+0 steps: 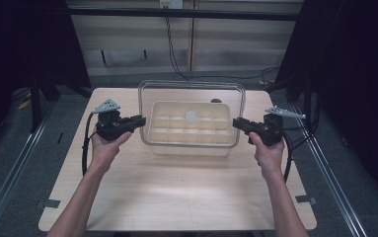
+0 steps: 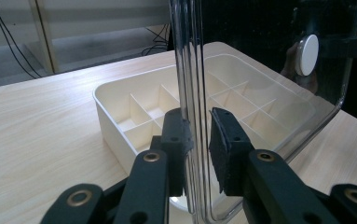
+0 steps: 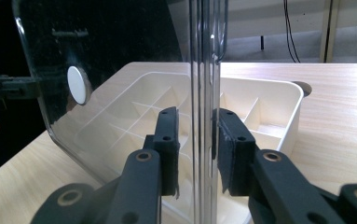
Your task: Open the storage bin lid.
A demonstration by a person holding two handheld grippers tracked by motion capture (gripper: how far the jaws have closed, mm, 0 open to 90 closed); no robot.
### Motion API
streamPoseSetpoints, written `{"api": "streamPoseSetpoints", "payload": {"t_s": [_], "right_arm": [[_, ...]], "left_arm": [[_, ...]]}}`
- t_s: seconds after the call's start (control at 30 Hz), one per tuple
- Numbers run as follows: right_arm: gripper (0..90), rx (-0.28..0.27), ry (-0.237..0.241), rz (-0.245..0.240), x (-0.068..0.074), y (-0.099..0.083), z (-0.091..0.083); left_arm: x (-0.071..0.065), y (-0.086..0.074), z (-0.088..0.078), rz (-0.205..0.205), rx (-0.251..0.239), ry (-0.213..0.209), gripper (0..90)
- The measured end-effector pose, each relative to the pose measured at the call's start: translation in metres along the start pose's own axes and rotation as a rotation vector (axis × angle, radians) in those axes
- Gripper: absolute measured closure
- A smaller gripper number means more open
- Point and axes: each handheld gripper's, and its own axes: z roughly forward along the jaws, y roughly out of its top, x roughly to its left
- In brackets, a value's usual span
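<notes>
1 clear lid (image 1: 191,86) over empty compartment tray (image 1: 189,129)

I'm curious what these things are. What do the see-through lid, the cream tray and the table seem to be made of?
Clear lid: likely hard glossy plastic, since it is transparent and mirrors the room. Cream tray: probably moulded plastic, matt, with thin dividers all in one piece. Table: pale wood or a wood-look laminate, with visible grain and a smooth, faintly shiny top.

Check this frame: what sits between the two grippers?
The clear lid, clamped at its ends by the left gripper and right gripper, above the cream divided tray, seen in the high view.
</notes>
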Motion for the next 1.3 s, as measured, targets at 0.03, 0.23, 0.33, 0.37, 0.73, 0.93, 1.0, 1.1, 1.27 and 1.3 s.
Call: {"api": "streamPoseSetpoints", "payload": {"t_s": [0.03,0.23,0.33,0.37,0.73,0.93,1.0,1.1,1.27,1.3], "right_arm": [[71.4,0.003,0.000,-0.004,0.000,0.000,0.000],[71.6,0.013,0.008,-0.018,0.007,0.000,0.001],[71.7,0.014,0.014,-0.020,0.009,0.000,0.000],[71.7,0.017,0.013,-0.023,0.010,0.000,-0.001],[71.8,0.033,0.018,-0.031,0.020,-0.004,-0.006],[71.8,0.037,0.024,-0.044,0.026,-0.004,-0.013],[70.9,0.046,-0.007,-0.066,0.030,-0.005,-0.014],[71.6,0.059,-0.004,-0.067,0.032,-0.006,-0.016],[72.8,0.058,0.010,-0.052,0.036,-0.008,-0.022],[73.0,0.058,0.014,-0.048,0.037,-0.008,-0.024]], "left_arm": [[0.000,-0.001,-0.001,0.003,0.002,0.000,76.2],[0.001,-0.005,-0.007,0.007,0.016,0.011,76.2],[0.000,-0.006,-0.008,0.029,0.037,0.021,76.2],[-0.001,-0.006,-0.008,0.031,0.041,0.021,76.1],[-0.005,-0.013,-0.020,0.028,0.024,0.013,76.2],[-0.009,-0.016,-0.026,0.028,0.021,0.007,76.3],[-0.010,-0.017,-0.025,0.031,0.026,0.013,76.2],[-0.010,-0.019,-0.025,0.019,0.034,0.006,76.2],[-0.013,-0.025,-0.029,0.005,0.054,0.007,75.8],[-0.013,-0.025,-0.029,0.005,0.054,0.007,75.8]]}}
